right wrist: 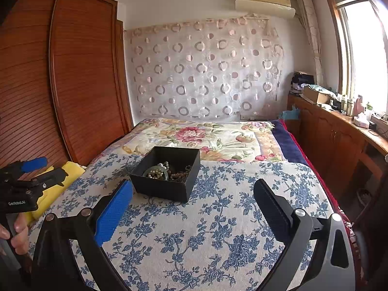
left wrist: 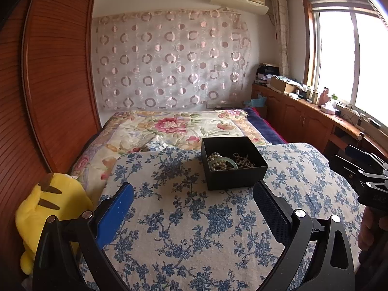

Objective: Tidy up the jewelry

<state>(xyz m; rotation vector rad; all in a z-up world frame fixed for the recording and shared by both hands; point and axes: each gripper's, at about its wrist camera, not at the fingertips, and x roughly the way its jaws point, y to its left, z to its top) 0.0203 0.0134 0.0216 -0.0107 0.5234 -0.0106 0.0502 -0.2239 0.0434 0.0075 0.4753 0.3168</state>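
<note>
A black open box (left wrist: 234,178) (right wrist: 161,189) sits on the blue-flowered cloth (left wrist: 184,230) (right wrist: 218,230) on the bed. Inside lie a pearl strand (left wrist: 215,157) (right wrist: 157,172), a green bangle (left wrist: 231,162) (right wrist: 166,175) and dark bead strings (left wrist: 245,162) (right wrist: 180,173). My left gripper (left wrist: 194,208) hovers open, just short of the box, nothing between its fingers. My right gripper (right wrist: 194,208) is open too, a little right of the box and nearer than it. Each gripper shows at the edge of the other's view.
A yellow plush toy (left wrist: 48,208) (right wrist: 60,184) lies at the bed's left edge beside the wooden wardrobe (left wrist: 55,72). A floral quilt (left wrist: 184,126) covers the far bed. A cluttered wooden cabinet (left wrist: 315,116) runs under the window on the right.
</note>
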